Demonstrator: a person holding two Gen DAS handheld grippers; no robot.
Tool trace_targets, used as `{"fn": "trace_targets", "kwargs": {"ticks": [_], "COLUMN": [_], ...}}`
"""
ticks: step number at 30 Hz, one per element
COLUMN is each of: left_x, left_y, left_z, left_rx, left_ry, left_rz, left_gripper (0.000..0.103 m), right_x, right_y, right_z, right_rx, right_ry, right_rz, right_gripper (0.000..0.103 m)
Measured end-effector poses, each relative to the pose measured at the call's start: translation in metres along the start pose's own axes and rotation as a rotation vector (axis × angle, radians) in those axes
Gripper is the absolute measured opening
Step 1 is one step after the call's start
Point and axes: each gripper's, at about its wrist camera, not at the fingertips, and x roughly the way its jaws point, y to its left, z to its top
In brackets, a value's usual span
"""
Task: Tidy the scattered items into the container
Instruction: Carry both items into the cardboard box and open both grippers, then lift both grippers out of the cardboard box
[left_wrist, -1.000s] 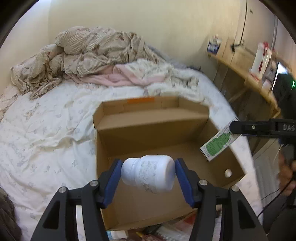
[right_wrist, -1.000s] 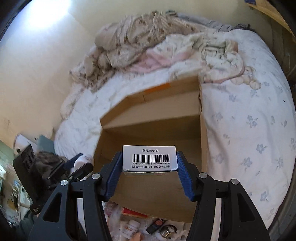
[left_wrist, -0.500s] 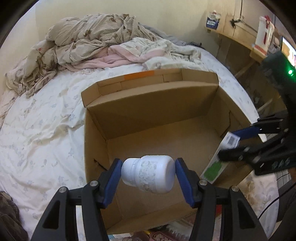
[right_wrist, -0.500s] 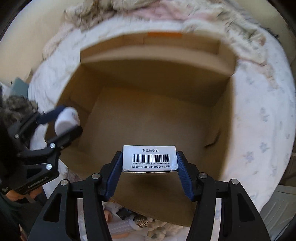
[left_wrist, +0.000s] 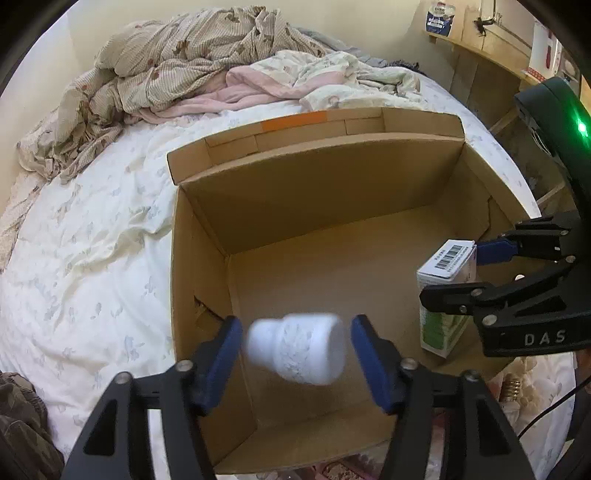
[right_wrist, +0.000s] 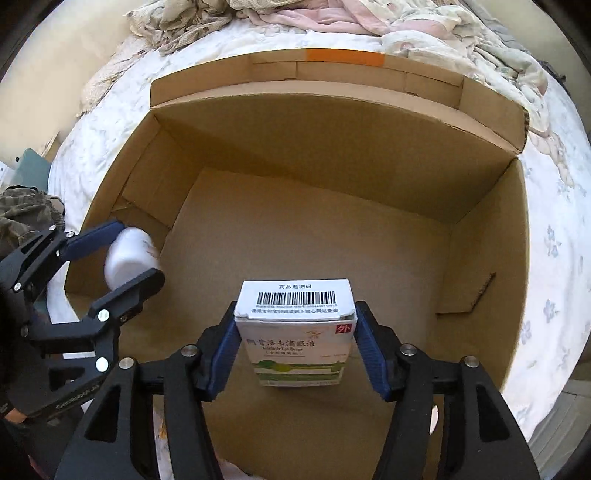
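Observation:
An open cardboard box (left_wrist: 207, 280) stands on the bed, bare inside. My left gripper (left_wrist: 297, 350) is over its near left part. Its jaws stand apart, and a blurred white bottle (left_wrist: 297, 349) is loose between them, touching neither pad. My right gripper (right_wrist: 295, 341) is over the box's right side. Its jaws have parted, and a white and green medicine carton (right_wrist: 295, 332) with a barcode stands between them with small gaps at both pads. In the left wrist view the carton (left_wrist: 443, 295) hangs below the right gripper. In the right wrist view the bottle (right_wrist: 129, 258) sits between the left fingers.
The box (right_wrist: 480, 258) rests on a white flowered sheet (left_wrist: 92, 258). Crumpled bedding (left_wrist: 184, 74) lies behind it. A light bulb (left_wrist: 511, 391) and other small items lie by the box's near edge. A wooden shelf (left_wrist: 498, 48) is at the far right.
Both grippers have moved lower over the box. Both have opened: the bottle and the carton have come free of the pads and started to drop.

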Motion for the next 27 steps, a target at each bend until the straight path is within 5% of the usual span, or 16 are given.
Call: {"fn": "trace_targets", "kwargs": {"ticks": [6,16,27], "left_x": [-0.010,-0.042,-0.082], "left_y": [-0.001,0.005,0.014], "left_z": [-0.002,0.001,-0.009], "left_rx": [0.010,-0.045,-0.069], "left_ry": [-0.036,-0.116,-0.091], "left_rz": [-0.008,-0.036,-0.027], "left_gripper": [0.077,0.077,0.077], "right_x": [-0.018,-0.063,-0.107], "right_y": [0.007,-0.016,0.021], "right_z": [0.004,0.007,-0.028], "right_rx": [0.011,0.103,0.076], "right_ry": [-0.088,-0.223,-0.317], "right_rz": [0.015,0.067,0.096], "right_gripper": [0.081,0.081,0.081]}}
